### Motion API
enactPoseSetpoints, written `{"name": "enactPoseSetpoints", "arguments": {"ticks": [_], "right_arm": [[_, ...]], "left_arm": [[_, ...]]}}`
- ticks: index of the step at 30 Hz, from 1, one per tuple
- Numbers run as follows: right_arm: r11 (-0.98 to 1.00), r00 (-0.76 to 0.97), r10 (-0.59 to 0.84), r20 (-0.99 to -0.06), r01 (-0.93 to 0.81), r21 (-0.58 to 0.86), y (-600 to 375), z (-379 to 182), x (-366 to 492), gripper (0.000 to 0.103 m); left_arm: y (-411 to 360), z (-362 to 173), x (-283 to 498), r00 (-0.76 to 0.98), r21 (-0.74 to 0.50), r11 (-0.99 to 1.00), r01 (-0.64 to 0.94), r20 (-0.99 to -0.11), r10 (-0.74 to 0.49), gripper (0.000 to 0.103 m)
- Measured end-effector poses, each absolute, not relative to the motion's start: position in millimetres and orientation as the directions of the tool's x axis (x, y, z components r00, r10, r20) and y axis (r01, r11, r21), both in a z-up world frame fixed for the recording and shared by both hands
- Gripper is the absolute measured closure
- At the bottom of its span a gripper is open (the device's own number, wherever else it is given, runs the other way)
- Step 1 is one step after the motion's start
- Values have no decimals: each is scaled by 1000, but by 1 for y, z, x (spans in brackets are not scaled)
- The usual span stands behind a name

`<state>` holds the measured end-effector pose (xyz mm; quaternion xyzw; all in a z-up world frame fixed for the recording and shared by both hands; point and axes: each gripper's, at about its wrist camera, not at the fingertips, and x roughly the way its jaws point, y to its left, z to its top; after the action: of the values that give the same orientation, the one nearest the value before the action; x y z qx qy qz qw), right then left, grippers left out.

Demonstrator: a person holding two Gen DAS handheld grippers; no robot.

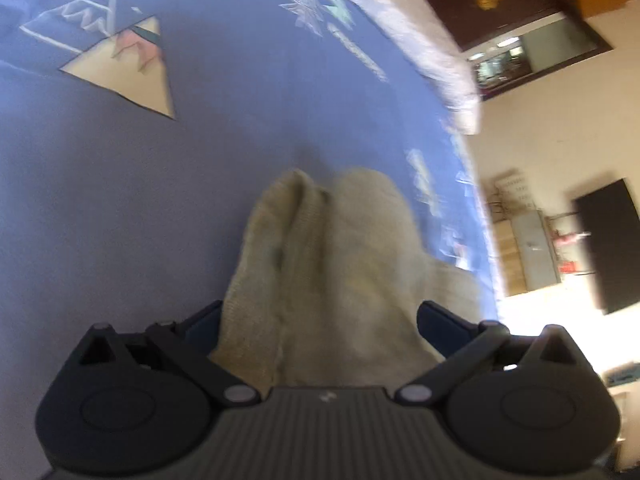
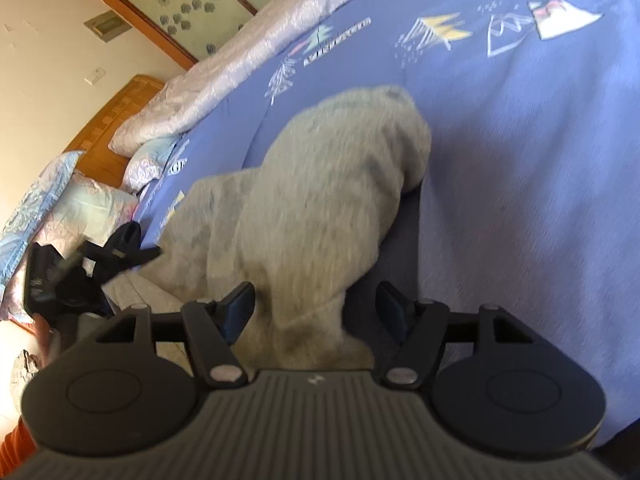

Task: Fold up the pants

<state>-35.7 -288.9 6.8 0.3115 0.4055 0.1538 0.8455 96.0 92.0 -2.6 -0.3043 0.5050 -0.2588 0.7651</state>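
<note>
a bed with a blue sheet (image 1: 200, 200) printed with pale triangles and zigzag shapes fills both wrist views. beige pants (image 1: 332, 272) lie bunched on it near the edge, the cloth doubled over itself in soft humps rather than flat.

in the left wrist view, the left tongs (image 1: 320, 320) stand wide apart, with the near end of the pants lying between the two blue pads; the pads do not press on the cloth. a pale pink quilt (image 1: 420, 40) lies along the far side of the bed.

in the right wrist view, the right tongs (image 2: 316, 308) are also apart, straddling another part of the pants (image 2: 320, 200), and nothing is clamped. the left tongs (image 2: 120, 256) show at the left edge of this view, beside the cloth.

as a judgement: the fold looks loose and lumpy, and the pants sit close to the bed's edge. a careless regrasp could pinch the sheet along with the cloth, or catch only one layer so the fold drags open; a tug toward the edge might slide the pants off.

a printed word sits on the sheet (image 2: 336, 42), too blurred to read. no brand can be made out.
</note>
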Motion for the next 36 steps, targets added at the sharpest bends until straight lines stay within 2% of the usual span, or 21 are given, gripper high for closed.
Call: {"name": "enactPoseSetpoints", "arguments": {"ticks": [4, 6, 9, 10, 13, 15, 17, 19, 20, 23, 26, 29, 31, 34, 36], "right_arm": [[770, 611, 524, -594, -42, 637, -277, 8, -34, 34], [779, 608, 523, -597, -58, 624, -273, 10, -34, 34], [788, 611, 517, -600, -67, 611, -272, 11, -34, 34], [788, 612, 515, -600, -63, 613, -272, 10, -34, 34], [790, 623, 503, -599, -50, 611, -277, 11, -35, 34], [791, 632, 492, -599, -38, 610, -281, 10, -36, 33], [787, 628, 492, -603, -26, 616, -283, 7, -33, 33], [769, 609, 521, -598, -30, 638, -281, 4, -27, 35], [763, 596, 537, -597, -42, 645, -277, 3, -24, 50], [809, 608, 504, -614, -83, 582, -260, 15, -22, 79], [838, 666, 475, -576, -142, 526, -253, 39, -21, 81], [846, 732, 470, -493, -213, 489, -256, 71, -9, 82], [856, 764, 465, -447, -260, 446, -256, 93, 10, 82], [867, 794, 460, -398, -305, 394, -255, 119, 48, 82], [883, 820, 441, -365, -325, 338, -250, 134, 78, 82]], "left_arm": [[69, 14, 82, 356, -674, 717, 175, -636, -685, 0], [55, 23, 79, 361, -610, 759, 226, -672, -647, 0], [27, 15, 81, 352, -357, 895, 268, -828, -436, 0], [22, 7, 83, 331, -307, 912, 273, -860, -389, 0], [29, 6, 81, 336, -334, 902, 273, -845, -415, 1], [36, 7, 78, 341, -364, 895, 257, -832, -437, 10], [39, 12, 74, 341, -396, 883, 253, -817, -465, 38], [36, 25, 66, 365, -406, 875, 263, -798, -480, 52], [36, 29, 64, 379, -401, 875, 271, -791, -480, 57], [38, 46, 59, 416, -446, 854, 269, -746, -521, 63], [52, 69, 62, 469, -497, 821, 279, -676, -568, 64], [60, 100, 78, 537, -485, 814, 318, -615, -577, 70], [58, 119, 100, 560, -482, 810, 335, -589, -582, 70], [50, 146, 137, 616, -420, 832, 361, -562, -551, 70], [42, 160, 170, 644, -382, 843, 380, -545, -537, 75]]}}
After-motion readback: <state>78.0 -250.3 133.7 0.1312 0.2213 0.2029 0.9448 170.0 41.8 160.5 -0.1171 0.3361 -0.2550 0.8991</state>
